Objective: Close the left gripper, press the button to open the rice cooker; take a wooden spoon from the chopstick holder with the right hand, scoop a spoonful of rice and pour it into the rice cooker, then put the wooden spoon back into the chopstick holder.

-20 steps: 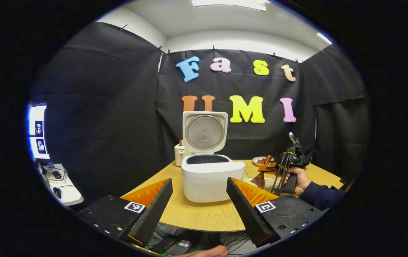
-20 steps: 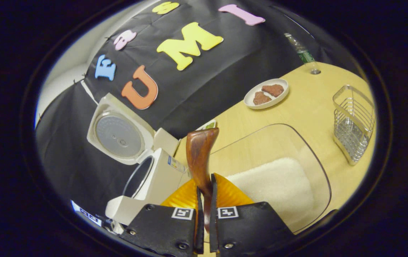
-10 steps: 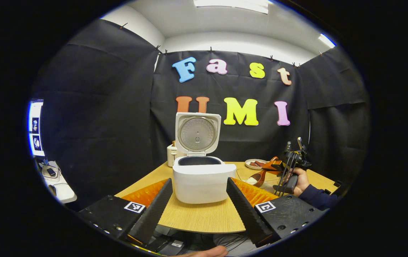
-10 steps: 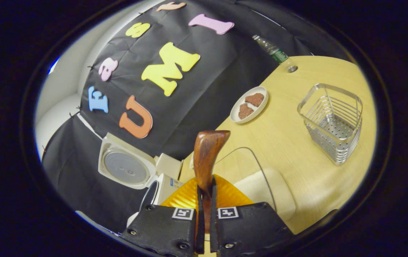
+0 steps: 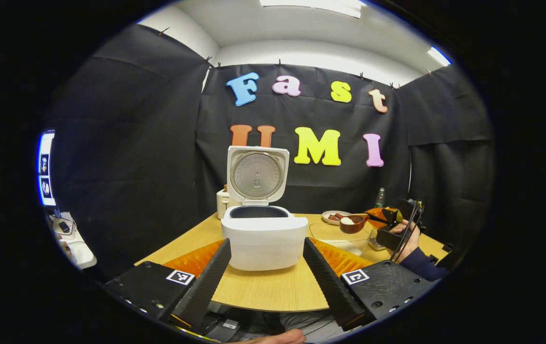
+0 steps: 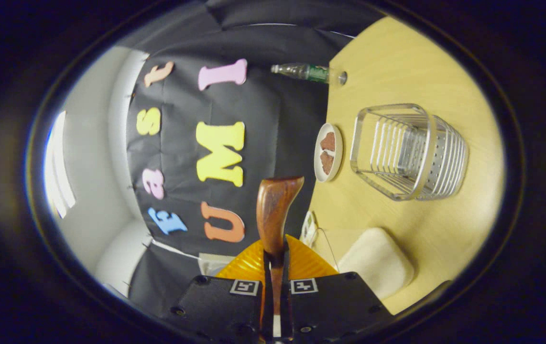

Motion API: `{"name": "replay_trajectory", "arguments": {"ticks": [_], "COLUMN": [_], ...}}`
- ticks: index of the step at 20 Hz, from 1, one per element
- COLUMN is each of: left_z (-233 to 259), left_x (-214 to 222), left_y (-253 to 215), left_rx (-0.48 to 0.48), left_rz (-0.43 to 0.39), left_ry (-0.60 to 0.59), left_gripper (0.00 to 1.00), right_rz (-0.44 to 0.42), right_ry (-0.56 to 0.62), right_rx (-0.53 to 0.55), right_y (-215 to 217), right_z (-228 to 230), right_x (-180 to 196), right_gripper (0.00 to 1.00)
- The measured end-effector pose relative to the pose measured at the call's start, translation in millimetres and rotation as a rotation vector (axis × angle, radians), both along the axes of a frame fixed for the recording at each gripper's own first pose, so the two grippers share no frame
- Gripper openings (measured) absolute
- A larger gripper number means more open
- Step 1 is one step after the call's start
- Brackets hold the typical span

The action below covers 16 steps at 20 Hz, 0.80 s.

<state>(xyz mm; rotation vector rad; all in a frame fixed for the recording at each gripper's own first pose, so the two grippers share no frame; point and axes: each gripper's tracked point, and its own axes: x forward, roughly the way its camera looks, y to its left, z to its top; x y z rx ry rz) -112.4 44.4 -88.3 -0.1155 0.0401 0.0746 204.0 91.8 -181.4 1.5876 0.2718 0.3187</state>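
Two grippers are in use over a wooden table (image 5: 273, 291). In the left gripper view the white rice cooker (image 5: 264, 239) stands on the near left part of the table, its lid (image 5: 256, 175) raised upright and the dark inner pot exposed. The left gripper (image 5: 266, 267) hangs in front of the cooker with its fingers spread wide apart, touching nothing.

A clear container of rice (image 6: 376, 260) sits on the table to the right of the cooker; in the right gripper view the white rice fills its lower part. A wire chopstick holder (image 6: 409, 150) stands beyond it, apart from the container, with nothing visible inside. A small white plate (image 6: 328, 152) with brown pieces lies just beside the holder on its far side, and a bottle (image 6: 304, 71) stands near the wall.

The right gripper (image 6: 276, 291) is clamped on the handle of the wooden spoon (image 6: 275, 215). In the left gripper view the spoon's bowl carries white rice and is held above the container, right of the cooker.
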Motion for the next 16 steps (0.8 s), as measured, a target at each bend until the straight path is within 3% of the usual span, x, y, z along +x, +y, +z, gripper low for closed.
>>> {"name": "replay_trajectory", "arguments": {"ticks": [3,12,16], "left_z": [2.9,4.0,11.7], "left_x": [-0.8,-14.4,-21.9], "left_y": [-3.4,20.3,34.2], "left_rx": [0.005,0.031,0.037], "left_rz": [-0.031,-0.009,0.003], "left_ry": [-0.009,-0.019,-0.037], "left_gripper": [0.95,0.94,0.94], "right_rz": [0.034,0.104,0.135], "right_ry": [-0.033,-0.047,-0.060], "right_rx": [0.070,-0.006,-0.120], "right_y": [7.4,71.4,116.2], "right_z": [18.9,53.8,69.0], "right_x": [-2.6,2.8,19.1], "right_gripper": [0.11,0.11,0.11]}}
